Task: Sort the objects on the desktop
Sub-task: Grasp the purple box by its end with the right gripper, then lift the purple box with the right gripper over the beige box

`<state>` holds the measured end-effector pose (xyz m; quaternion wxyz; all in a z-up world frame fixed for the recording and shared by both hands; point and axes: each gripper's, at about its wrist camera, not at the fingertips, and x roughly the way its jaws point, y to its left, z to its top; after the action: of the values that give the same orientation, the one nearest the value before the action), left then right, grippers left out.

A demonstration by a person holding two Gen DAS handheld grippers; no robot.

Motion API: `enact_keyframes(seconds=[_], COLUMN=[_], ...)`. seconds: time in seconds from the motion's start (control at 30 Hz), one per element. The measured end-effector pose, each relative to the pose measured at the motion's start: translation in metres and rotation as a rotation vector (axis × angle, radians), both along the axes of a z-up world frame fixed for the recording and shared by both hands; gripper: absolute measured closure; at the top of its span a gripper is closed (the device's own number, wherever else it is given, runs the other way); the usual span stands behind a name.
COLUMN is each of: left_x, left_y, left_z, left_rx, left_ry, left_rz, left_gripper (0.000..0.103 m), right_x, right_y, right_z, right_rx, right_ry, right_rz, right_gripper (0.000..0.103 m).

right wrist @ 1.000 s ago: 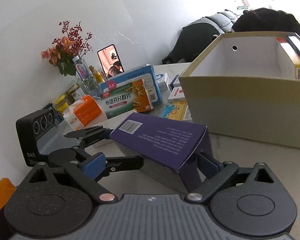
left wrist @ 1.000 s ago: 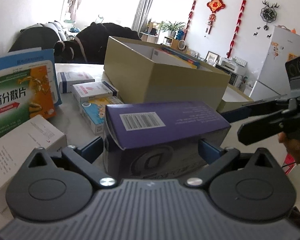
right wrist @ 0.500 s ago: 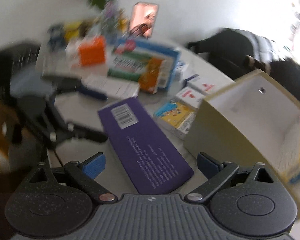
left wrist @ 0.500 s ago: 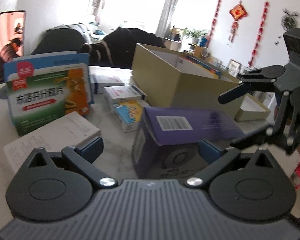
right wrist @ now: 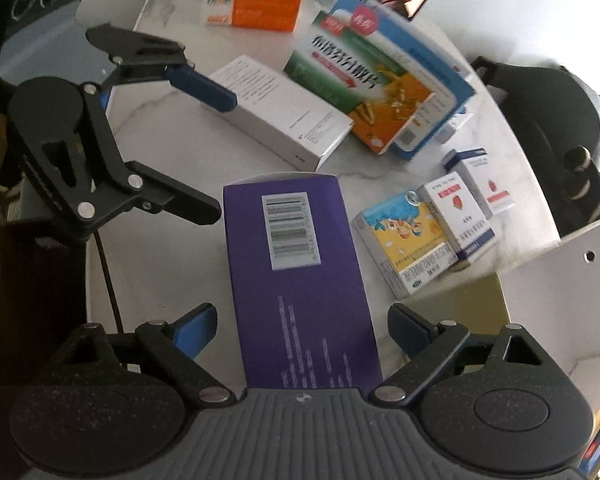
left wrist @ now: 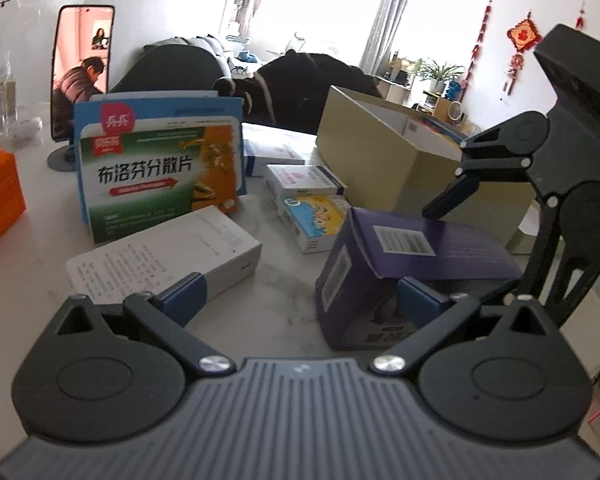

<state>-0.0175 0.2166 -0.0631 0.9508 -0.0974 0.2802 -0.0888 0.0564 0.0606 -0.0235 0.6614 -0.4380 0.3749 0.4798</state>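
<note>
Both tools gape — right tool straddles the purple box, white carton beside left tool.

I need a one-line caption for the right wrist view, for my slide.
Open right gripper straddling the purple box on the marble table, open left gripper alongside.

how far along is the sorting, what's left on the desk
Done: a few boxes already lie inside the cardboard box. In hand: nothing is gripped; the right gripper straddles the purple box with open jaws. Left: the white box, green box and three small ones.
</note>
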Motion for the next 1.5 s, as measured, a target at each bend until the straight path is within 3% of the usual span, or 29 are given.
enact_keyframes(seconds=[0.4,0.8,1.1,1.5], left_x=[0.002,0.005,0.009,0.018], left_y=[0.006,0.010,0.011,0.003], left_z=[-0.007,-0.009,-0.008,-0.009], left_rx=[-0.011,-0.023,-0.027,-0.026], left_ry=[0.018,0.028,0.026,0.036], left_rz=[0.012,0.023,0.030,0.008], left_gripper=[0.000,0.000,0.000,0.000], right_x=[0.015,0.023,0.029,0.056], right_y=[0.019,0.015,0.001,-0.023], right_z=[-0.016,0.001,0.034,0.110], right_rx=[-0.083,-0.064,-0.003,0.117], right_ry=[0.075,0.130,0.172,0.163], right_rz=[-0.007,-0.077,-0.140,-0.276], right_gripper=[0.026,0.035,0.036,0.036])
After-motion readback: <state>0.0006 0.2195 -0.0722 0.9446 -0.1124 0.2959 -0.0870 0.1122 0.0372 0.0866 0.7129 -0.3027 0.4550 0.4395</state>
